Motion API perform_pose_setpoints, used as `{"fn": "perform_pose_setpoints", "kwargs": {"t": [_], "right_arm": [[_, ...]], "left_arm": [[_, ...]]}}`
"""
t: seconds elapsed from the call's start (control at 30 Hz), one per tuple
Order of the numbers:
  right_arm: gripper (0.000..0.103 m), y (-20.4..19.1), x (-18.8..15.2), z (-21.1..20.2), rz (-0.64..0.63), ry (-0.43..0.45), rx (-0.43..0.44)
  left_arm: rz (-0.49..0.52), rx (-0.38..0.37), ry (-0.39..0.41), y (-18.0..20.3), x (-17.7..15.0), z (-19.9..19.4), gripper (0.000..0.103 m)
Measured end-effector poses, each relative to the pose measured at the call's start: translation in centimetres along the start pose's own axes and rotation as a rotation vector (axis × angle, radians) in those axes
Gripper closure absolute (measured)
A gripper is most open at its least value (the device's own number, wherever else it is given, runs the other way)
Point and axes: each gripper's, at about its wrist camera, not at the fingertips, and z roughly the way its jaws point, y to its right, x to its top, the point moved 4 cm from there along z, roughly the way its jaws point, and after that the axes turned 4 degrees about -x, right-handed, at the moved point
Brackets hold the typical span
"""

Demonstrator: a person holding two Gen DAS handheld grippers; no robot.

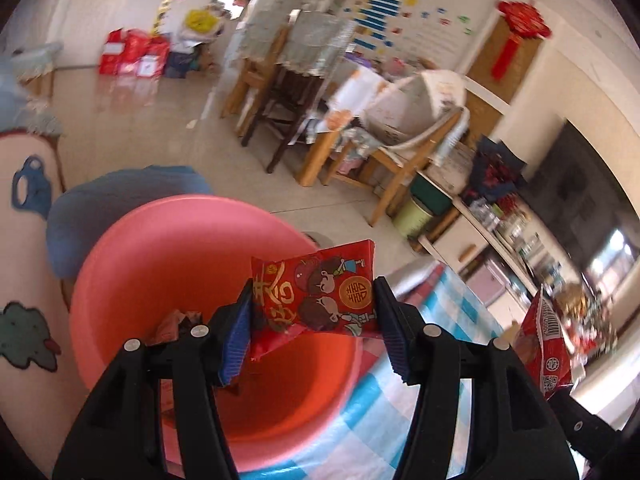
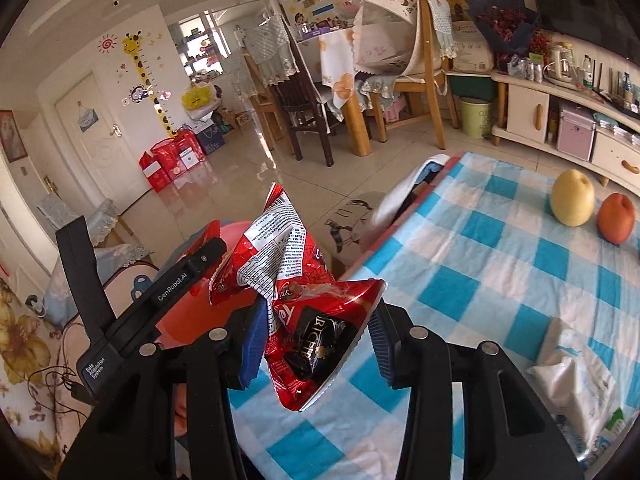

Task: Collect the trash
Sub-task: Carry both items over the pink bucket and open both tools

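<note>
My left gripper (image 1: 314,320) is shut on a red cartoon snack packet (image 1: 320,288) and holds it over the open mouth of a pink plastic bucket (image 1: 168,248). Some crumpled trash (image 1: 172,326) lies inside the bucket. My right gripper (image 2: 316,340) is shut on a crumpled red snack wrapper (image 2: 296,280) above the left edge of the blue-checked tablecloth (image 2: 480,280). That wrapper also shows at the right of the left wrist view (image 1: 546,344). The bucket shows behind the left gripper's body in the right wrist view (image 2: 192,312).
A yellow pear (image 2: 572,198) and an orange fruit (image 2: 616,218) sit on the far right of the table. A white plastic bag (image 2: 572,380) lies near its front right. Chairs (image 2: 424,72) and a dining table stand beyond, a cabinet (image 2: 560,116) at right.
</note>
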Motion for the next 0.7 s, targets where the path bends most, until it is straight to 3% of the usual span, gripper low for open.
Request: {"fn": "perform_pose_setpoints", "kwargs": {"t": [0.3, 0.43, 0.5, 0.6, 0.7], "right_arm": [[0.056, -4.8, 1.6, 6.7, 0.035, -0.060, 0.099], [0.051, -4.6, 1.2, 9.5, 0.101, -0.132, 0.135], [0.043, -4.4, 0.8, 9.8, 0.118, -0.138, 0.123], [0.031, -3.6, 0.5, 8.8, 0.143, -0.104, 0.124], [0.023, -2.4, 0.5, 6.9, 0.134, -0.061, 0.066]], "left_arm": [[-0.170, 0.082, -0.014, -5.0, 1.3, 1.0, 0.043], [-0.166, 0.127, -0.002, -5.4, 1.7, 1.7, 0.036], [-0.156, 0.147, -0.011, -5.5, 1.7, 2.1, 0.027], [-0.151, 0.145, -0.009, -5.5, 1.8, 2.0, 0.022], [-0.110, 0.147, -0.009, -4.9, 1.5, 2.1, 0.018]]}}
